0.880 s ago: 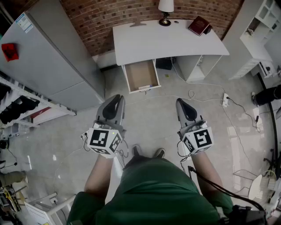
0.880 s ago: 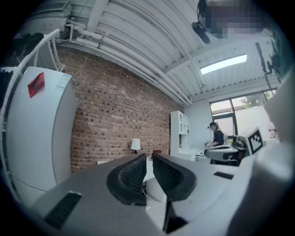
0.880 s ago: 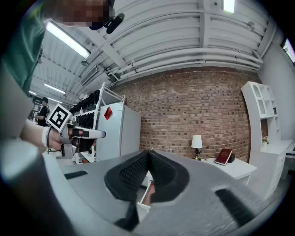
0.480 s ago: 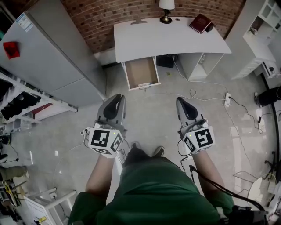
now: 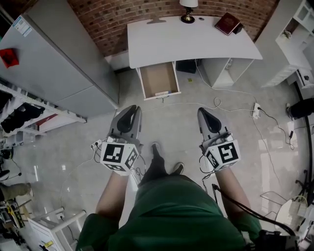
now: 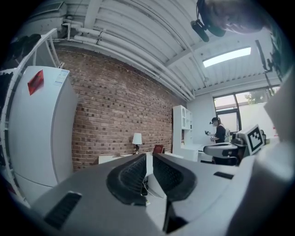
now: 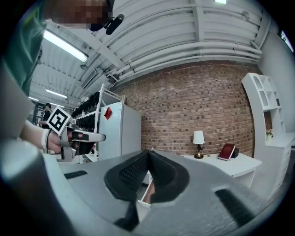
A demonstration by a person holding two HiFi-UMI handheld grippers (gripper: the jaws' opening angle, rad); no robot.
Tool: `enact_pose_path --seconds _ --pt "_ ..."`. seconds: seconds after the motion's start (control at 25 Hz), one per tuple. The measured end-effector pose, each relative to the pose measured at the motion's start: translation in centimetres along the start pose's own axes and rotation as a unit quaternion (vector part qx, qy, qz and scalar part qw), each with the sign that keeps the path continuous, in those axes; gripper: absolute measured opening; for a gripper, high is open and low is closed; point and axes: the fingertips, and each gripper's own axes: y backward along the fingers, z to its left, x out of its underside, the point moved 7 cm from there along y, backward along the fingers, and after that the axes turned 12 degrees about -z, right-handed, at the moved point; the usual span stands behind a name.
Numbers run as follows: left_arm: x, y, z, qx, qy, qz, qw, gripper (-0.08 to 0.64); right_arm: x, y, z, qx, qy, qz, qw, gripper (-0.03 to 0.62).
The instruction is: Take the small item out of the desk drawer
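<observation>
An open drawer (image 5: 158, 80) juts from the white desk (image 5: 191, 41) against the brick wall, seen from above in the head view. A small pale item (image 5: 163, 92) lies at the drawer's front edge. My left gripper (image 5: 128, 112) and right gripper (image 5: 205, 114) are held side by side over the floor, well short of the drawer. In the left gripper view the left gripper (image 6: 149, 156) shows only a thin slit between its pads, with nothing in it. The right gripper (image 7: 148, 152) has its pads meeting, and the drawer (image 7: 146, 193) shows below them.
A tall grey cabinet (image 5: 59, 63) stands left of the desk, with a shoe rack (image 5: 19, 117) nearer me. A lamp (image 5: 187, 10) and a red book (image 5: 228, 23) sit on the desk. Cables and a power strip (image 5: 255, 109) lie on the floor at right. White shelving (image 5: 299, 29) is far right.
The person has stepped toward the desk: one foot has swung forward between the grippers. Both grippers keep their pose and spacing.
</observation>
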Motion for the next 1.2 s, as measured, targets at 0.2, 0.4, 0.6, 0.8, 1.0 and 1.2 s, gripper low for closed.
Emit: enact_pose_path --seconds 0.2,0.4,0.6,0.8,1.0,1.2 --pt "1.1 -2.9 2.7 0.008 0.008 0.003 0.9999 0.04 0.7 -3.1 -0.7 0.011 0.009 0.014 1.0 0.003" --pt "1.4 -6.8 6.6 0.023 0.003 -0.005 0.9997 0.04 1.1 -7.7 -1.8 0.035 0.021 0.017 0.999 0.003" --pt "1.8 -10.0 11.3 0.024 0.008 -0.011 0.9996 0.04 1.6 -12.6 -2.6 0.051 0.027 0.022 0.998 0.003" --pt "2.5 -11.8 15.6 0.024 0.019 -0.011 0.9995 0.04 2.3 -16.5 -2.5 0.062 0.036 0.029 0.997 0.003" --pt "3.6 -12.6 18.2 0.037 0.025 -0.003 0.999 0.04 3.0 -19.1 -2.2 0.069 0.04 0.044 0.996 0.003" --pt "5.0 -13.4 19.5 0.04 0.032 0.006 0.9987 0.04 4.3 -20.7 -2.2 0.066 0.042 0.062 0.995 0.003"
